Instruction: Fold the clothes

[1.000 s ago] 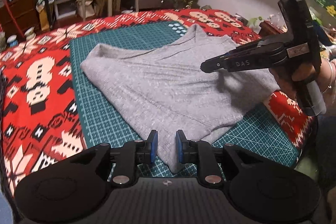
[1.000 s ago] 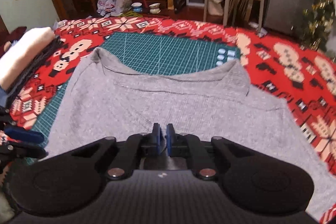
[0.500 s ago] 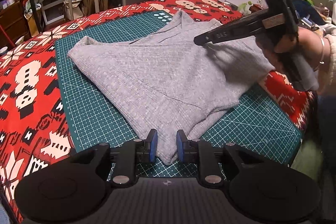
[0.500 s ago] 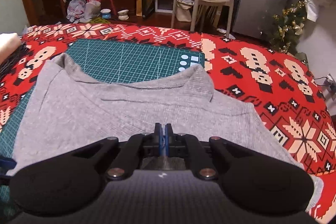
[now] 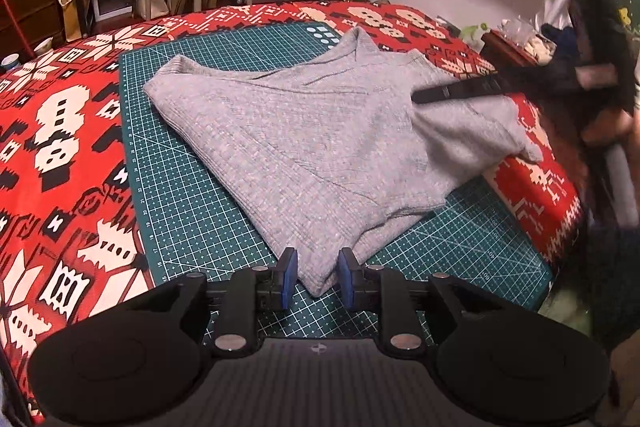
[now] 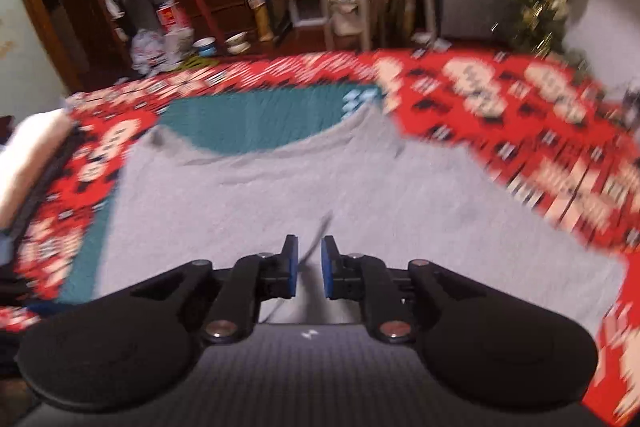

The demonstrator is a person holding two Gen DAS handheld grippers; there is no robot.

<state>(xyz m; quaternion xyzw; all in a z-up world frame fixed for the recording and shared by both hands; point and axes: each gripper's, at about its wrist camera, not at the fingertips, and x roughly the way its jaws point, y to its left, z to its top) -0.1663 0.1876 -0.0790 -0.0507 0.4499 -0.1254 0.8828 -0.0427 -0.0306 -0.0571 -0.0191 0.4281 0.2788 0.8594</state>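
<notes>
Grey top (image 5: 320, 155) has its corner between the left gripper (image 5: 316, 277)'s parted, untouching pads (image 5: 289, 279).

Two matching hand-held tools, all matte black plastic. On the left gripper (image 5: 314, 278), two rounded, paddle-like lobes flank a ribbed central panel with a small white emblem at its top edge. Angular arms run inward from the lobes, each pinned by a round silver screw, with smaller silver fasteners further along. The fingers (image 5: 289, 277) are short black blocks faced with bright blue pads. The right gripper (image 6: 306, 267) has the same build — black lobes, silver screws, blue-faced fingers (image 6: 329, 267). Seen from the side it is blurred: a long black bar, a tall dark upright body, and a pale grey, cylindrical handle below.
</notes>
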